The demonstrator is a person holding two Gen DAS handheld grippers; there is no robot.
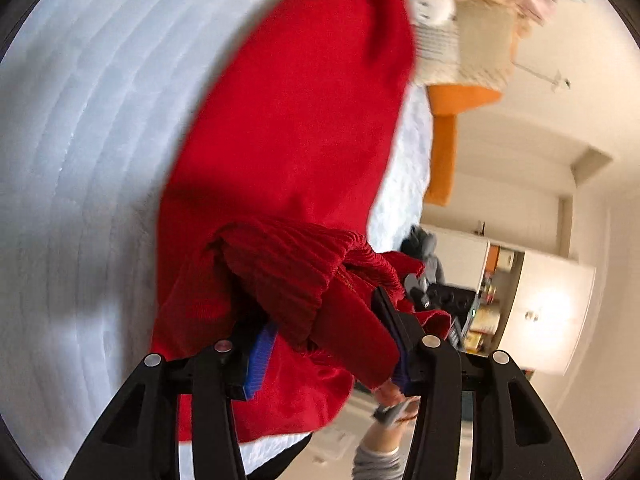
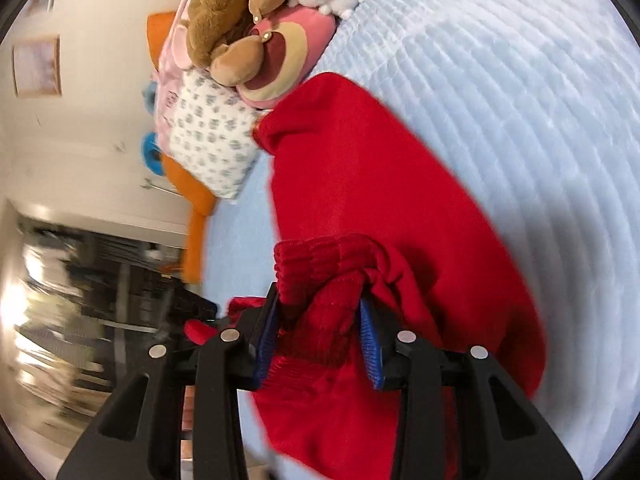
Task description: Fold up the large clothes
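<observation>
A large red garment [image 1: 288, 128] with ribbed hem hangs stretched over a white quilted bed [image 1: 80, 160]. My left gripper [image 1: 320, 312] is shut on a bunched ribbed edge of the garment, cloth between its blue pads [image 1: 258, 364]. In the right wrist view the same red garment [image 2: 380, 184] drapes away over the bed [image 2: 520, 80]. My right gripper [image 2: 320, 304] is shut on another ribbed edge, cloth bunched between its blue pads [image 2: 370, 344]. Both grippers hold the garment lifted above the bed.
Plush toys [image 2: 248, 12] and a patterned pillow [image 2: 212, 140] lie at the head of the bed, with an orange cushion [image 1: 444, 152] at its side. White cabinets [image 1: 548, 312] and dark shelving [image 2: 100, 280] stand beyond the bed edge.
</observation>
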